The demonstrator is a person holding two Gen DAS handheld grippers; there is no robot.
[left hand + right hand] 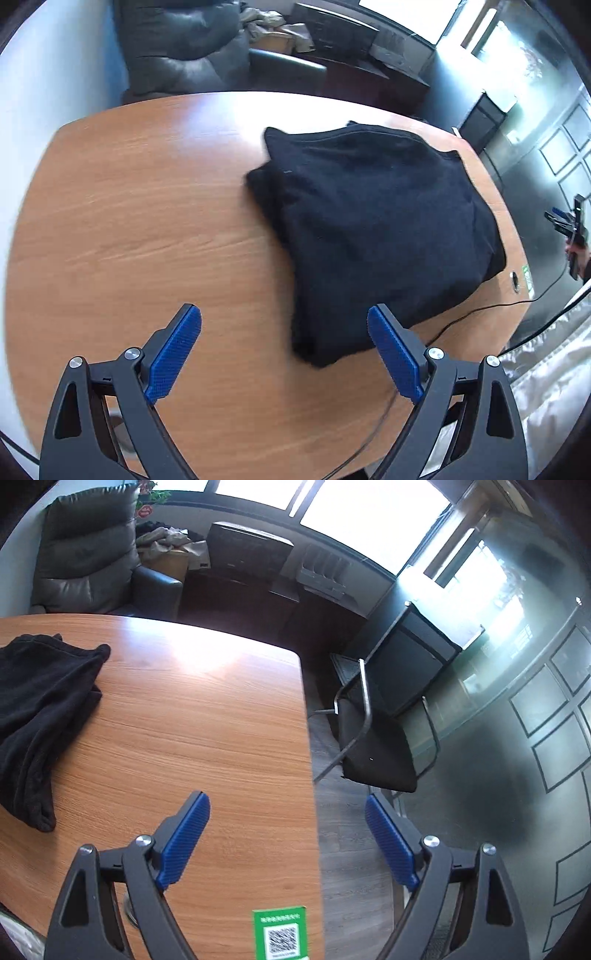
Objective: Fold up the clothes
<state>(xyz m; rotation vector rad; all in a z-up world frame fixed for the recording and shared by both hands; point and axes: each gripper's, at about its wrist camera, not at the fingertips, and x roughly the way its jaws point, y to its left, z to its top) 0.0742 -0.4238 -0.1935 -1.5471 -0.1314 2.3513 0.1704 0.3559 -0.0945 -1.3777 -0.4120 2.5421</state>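
Black clothes (373, 229) lie in a folded pile on the wooden table (147, 206), toward its right side. The left gripper (284, 354) hangs over the near edge of the pile, fingers spread wide and holding nothing. The right gripper (288, 834) is off to the side by the table edge, spread wide and empty too. The fold looks done, I think. Next may be a tidy-up pat. The pile's long side runs from near to far across the table

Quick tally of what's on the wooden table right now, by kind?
Folded black fabric garment: 1
Green QR-code sticker: 1
Thin black cable: 1
Small dark oval object near the table edge: 1
Total: 4
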